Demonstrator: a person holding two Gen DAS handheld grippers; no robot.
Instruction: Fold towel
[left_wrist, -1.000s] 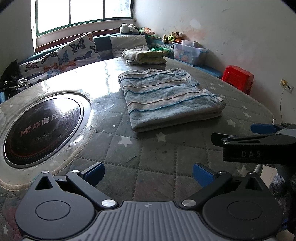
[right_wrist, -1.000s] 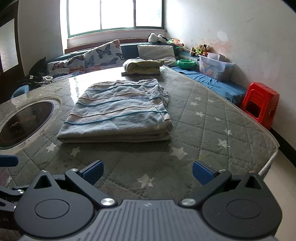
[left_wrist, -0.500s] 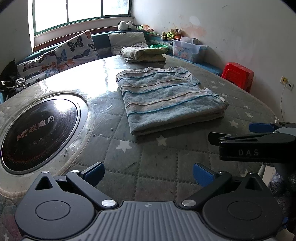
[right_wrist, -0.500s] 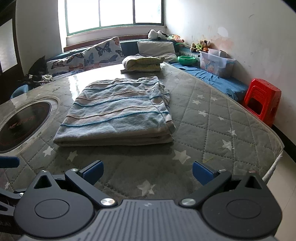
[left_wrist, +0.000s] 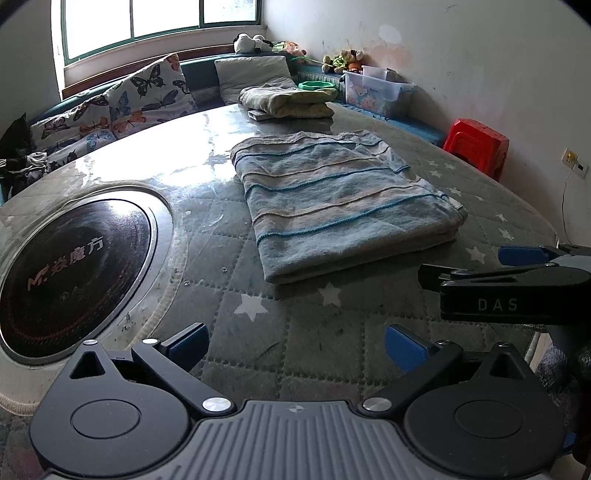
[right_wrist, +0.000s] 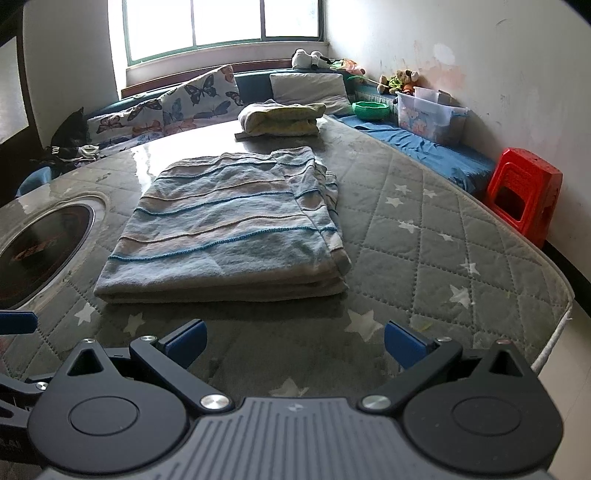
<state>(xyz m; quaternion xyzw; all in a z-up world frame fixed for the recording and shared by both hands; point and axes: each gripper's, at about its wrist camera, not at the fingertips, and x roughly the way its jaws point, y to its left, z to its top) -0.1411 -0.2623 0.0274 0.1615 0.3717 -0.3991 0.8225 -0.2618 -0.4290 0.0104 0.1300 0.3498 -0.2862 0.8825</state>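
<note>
A folded blue-and-beige striped towel (left_wrist: 340, 203) lies flat on the round quilted table (left_wrist: 332, 339); in the right wrist view the towel (right_wrist: 229, 229) sits straight ahead. My left gripper (left_wrist: 295, 345) hovers open over the table's near part, short of the towel, with nothing between its blue pads. My right gripper (right_wrist: 293, 341) is also open and empty, just before the towel's near folded edge. The right gripper (left_wrist: 517, 280) shows side-on at the right of the left wrist view.
A dark round hotplate (left_wrist: 70, 273) is set into the table on the left. Another folded cloth (left_wrist: 288, 101) lies at the far edge. Behind are butterfly cushions (left_wrist: 147, 92), a clear storage box (right_wrist: 428, 114), a green bowl (right_wrist: 370, 109) and a red stool (right_wrist: 522, 195) by the wall.
Both grippers have edged forward toward the towel, which looms slightly larger and lower in view. Both stay open and empty. The towel has not moved.
</note>
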